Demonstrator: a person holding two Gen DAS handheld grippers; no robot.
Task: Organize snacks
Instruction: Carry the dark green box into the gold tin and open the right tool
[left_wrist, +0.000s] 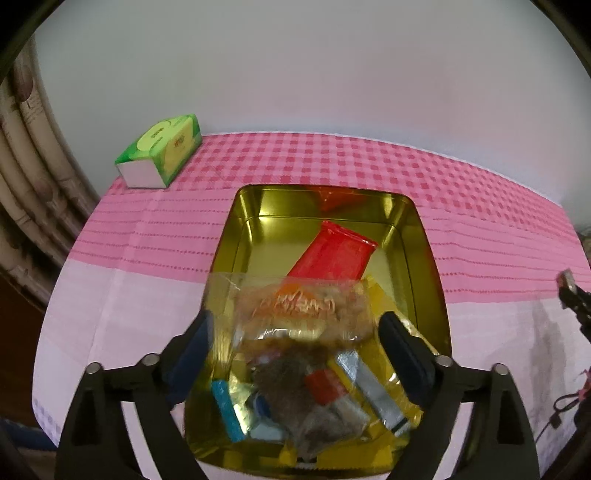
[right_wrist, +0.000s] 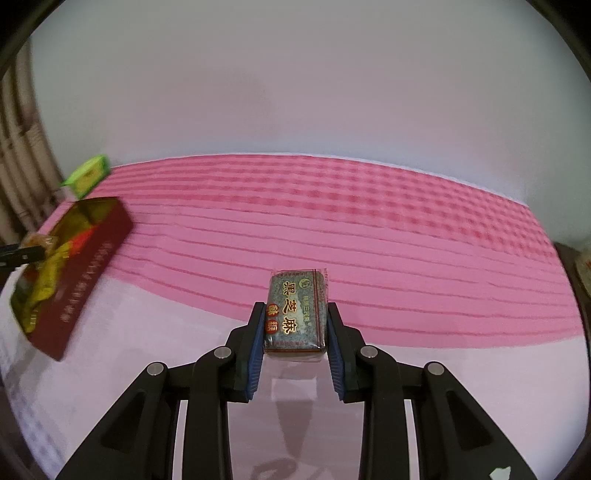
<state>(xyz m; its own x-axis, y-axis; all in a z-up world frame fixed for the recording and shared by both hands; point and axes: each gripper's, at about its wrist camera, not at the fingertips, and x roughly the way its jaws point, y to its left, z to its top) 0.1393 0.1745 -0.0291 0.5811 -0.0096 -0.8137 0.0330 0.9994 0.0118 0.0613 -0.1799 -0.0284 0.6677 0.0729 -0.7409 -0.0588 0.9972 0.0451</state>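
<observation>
Gold-lined tin (left_wrist: 255, 206) on the pink-checked table (left_wrist: 406, 173), already part-filled with a red packet (left_wrist: 332, 254) and mixed wrapped snacks. Left claw (left_wrist: 295, 332) spread wide over the tin, clear bag of biscuits (left_wrist: 303, 314) between its fingers, seemingly let go, pads not pressing. Right claw (right_wrist: 295, 332) clamped on a black sesame bar (right_wrist: 297, 314), raised off the cloth, well apart from the tin (right_wrist: 66, 266) at far left. Step in hand: dropping one snack, fetching another. Next: swing the bar over to the tin, lower, release. Hard to read: blurred tin contents, near rim cut off by the claw, green tissue pack (left_wrist: 160, 149) beyond.
</observation>
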